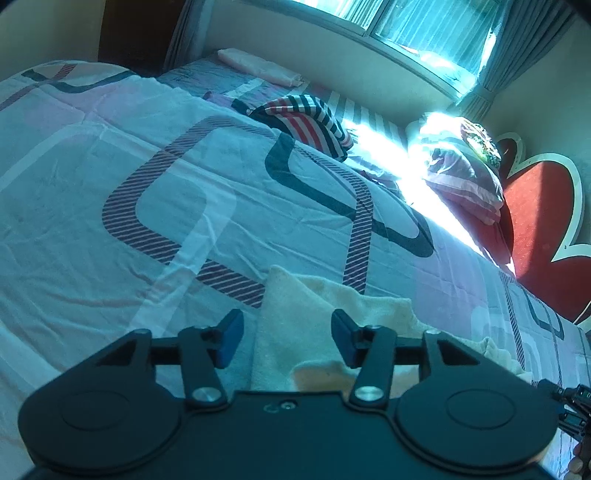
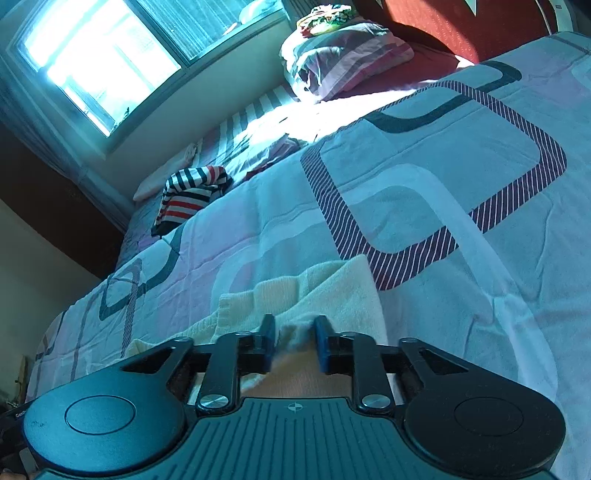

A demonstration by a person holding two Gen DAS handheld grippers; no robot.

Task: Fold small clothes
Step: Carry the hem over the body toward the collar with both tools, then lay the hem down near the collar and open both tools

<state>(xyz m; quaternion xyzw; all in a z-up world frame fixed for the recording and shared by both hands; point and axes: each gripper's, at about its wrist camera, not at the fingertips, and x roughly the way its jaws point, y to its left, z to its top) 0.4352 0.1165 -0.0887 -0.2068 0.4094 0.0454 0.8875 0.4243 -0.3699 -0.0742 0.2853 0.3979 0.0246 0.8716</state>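
Left tongs: left gripper (image 1: 287, 339) released, jaws spread with nothing pinched; cream garment (image 1: 325, 325) lies just below and ahead of the tips, and the pads press nothing.
Right tongs: right gripper (image 2: 294, 343) also released, jaws narrower; a fold edge of the cream garment (image 2: 306, 295) sits in the gap, and the blue pads appear clear of it.
Garment: cream knit, lying loosely doubled on the patterned bedspread (image 1: 147, 206), under both pairs of tongs.
Beyond the tips: striped garment (image 1: 306, 122) well ahead toward the window (image 1: 424, 26); pillow (image 1: 465, 177) far ahead and to the right of the left tongs.
Step in hand (judged): letting go after a fold, or picking the next edge.
Doing it well: take both corners of one edge, bite only the top layer, lift evenly, carry it over square so the edges meet, lay flat before letting go.
Risk: uneven pinching would skew the fold or drag the bedspread.
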